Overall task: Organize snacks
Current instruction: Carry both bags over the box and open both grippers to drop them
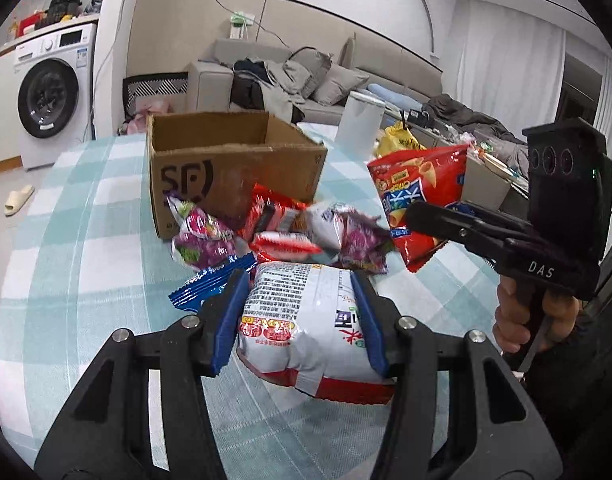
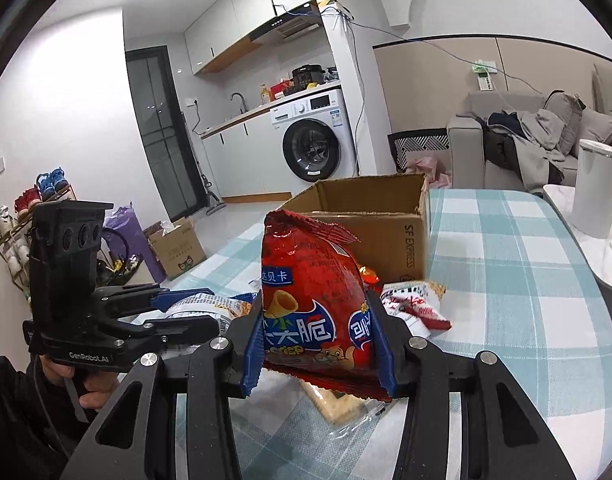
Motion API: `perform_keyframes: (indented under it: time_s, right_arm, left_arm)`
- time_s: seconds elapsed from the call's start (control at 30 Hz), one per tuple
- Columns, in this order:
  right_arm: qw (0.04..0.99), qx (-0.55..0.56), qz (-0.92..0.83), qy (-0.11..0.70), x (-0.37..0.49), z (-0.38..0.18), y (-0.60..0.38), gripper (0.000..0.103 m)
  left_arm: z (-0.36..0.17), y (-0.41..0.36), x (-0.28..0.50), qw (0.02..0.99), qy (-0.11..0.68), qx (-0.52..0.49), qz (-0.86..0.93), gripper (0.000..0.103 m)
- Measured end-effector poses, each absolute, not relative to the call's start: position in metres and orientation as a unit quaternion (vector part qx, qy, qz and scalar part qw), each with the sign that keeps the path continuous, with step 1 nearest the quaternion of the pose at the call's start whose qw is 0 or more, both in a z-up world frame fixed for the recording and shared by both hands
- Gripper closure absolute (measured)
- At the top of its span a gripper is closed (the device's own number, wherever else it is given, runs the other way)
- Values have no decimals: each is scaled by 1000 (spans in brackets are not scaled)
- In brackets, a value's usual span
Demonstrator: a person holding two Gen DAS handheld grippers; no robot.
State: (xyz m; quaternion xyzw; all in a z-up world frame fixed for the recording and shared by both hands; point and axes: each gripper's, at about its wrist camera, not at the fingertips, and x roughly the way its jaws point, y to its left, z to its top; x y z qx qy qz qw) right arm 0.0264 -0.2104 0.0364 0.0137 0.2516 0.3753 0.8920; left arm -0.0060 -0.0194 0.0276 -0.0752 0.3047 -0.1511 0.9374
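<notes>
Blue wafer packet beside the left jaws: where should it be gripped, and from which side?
Probably the blue wafer packet at its crimped near end, from the front-left. It lies flat on the table, and its far end tucks under the purple snack bag.

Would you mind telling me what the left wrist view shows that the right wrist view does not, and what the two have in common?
Only the left wrist view shows the left gripper shut on the white snack bag, plus the purple snack packets and blue packet lying before the box.

Only the right wrist view shows the right gripper from behind, the sink counter and the shoe rack.

Both show the cardboard box with its top open, the red snack bag the right gripper clamps, the checked tablecloth and the washing machine.
</notes>
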Motion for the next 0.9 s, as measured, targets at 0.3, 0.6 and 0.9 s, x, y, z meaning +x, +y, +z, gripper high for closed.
perform_keyframes:
  time_s: [0.3, 0.6, 0.9]
  right_arm:
    - [898, 28, 361, 249, 39, 53, -211, 57]
    - [900, 40, 360, 244, 62, 73, -199, 57]
    - [898, 48, 359, 251, 92, 82, -185, 57]
  left_arm:
    - [54, -5, 11, 956, 260, -85, -110, 54]
    - [76, 15, 26, 964, 234, -99, -76, 54]
    - [89, 27, 56, 969, 217, -108, -56, 54]
